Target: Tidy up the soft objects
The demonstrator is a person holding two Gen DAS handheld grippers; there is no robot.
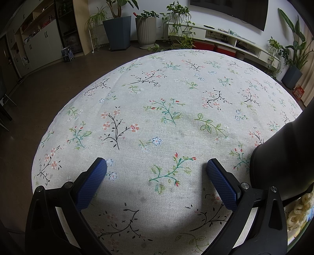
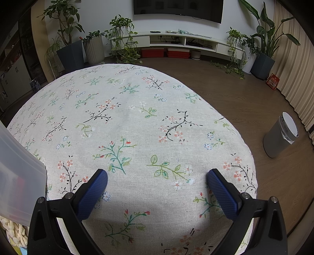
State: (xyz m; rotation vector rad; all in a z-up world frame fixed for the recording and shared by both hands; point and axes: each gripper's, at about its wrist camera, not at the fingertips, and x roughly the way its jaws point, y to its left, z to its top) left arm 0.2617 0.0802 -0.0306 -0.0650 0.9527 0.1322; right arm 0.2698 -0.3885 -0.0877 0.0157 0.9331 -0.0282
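The left gripper (image 1: pixel 157 166) hovers over a table covered with a floral tablecloth (image 1: pixel 166 94), its jaws spread wide apart with nothing between them; only the printed sprigs of the cloth show in the gap. Its blue textured pads (image 1: pixel 92 182) face each other across that gap. Just outside the right-hand jaw, a dark rounded body (image 1: pixel 282 157) fills the edge of the left wrist view; what it is cannot be told for sure. Below it, behind the right-hand jaw at the frame's corner, a cream-coloured fuzzy soft item (image 1: pixel 299 211) peeps out, touched by neither jaw.

The right gripper (image 2: pixel 157 176) also hangs above the same cloth, jaws wide apart and empty. Outside its left-hand jaw stands a translucent plastic bin (image 2: pixel 17 176), its wall close beside the jaw's black frame. Below the bin, behind the left-hand jaw, the cream fuzzy fabric (image 2: pixel 14 231) shows again, apart from the pads.

Ahead of both sets of jaws, beyond the table's far edge, lie a brown wooden floor (image 2: pixel 235 94), potted plants (image 2: pixel 94 49), a low white TV console (image 2: pixel 184 41) with red boxes (image 2: pixel 153 53) beneath, and a wall-mounted television (image 2: pixel 178 9). Out past the right gripper's right-hand jaw, on the floor, stands a grey waste bin (image 2: pixel 280 137) with a white lid.
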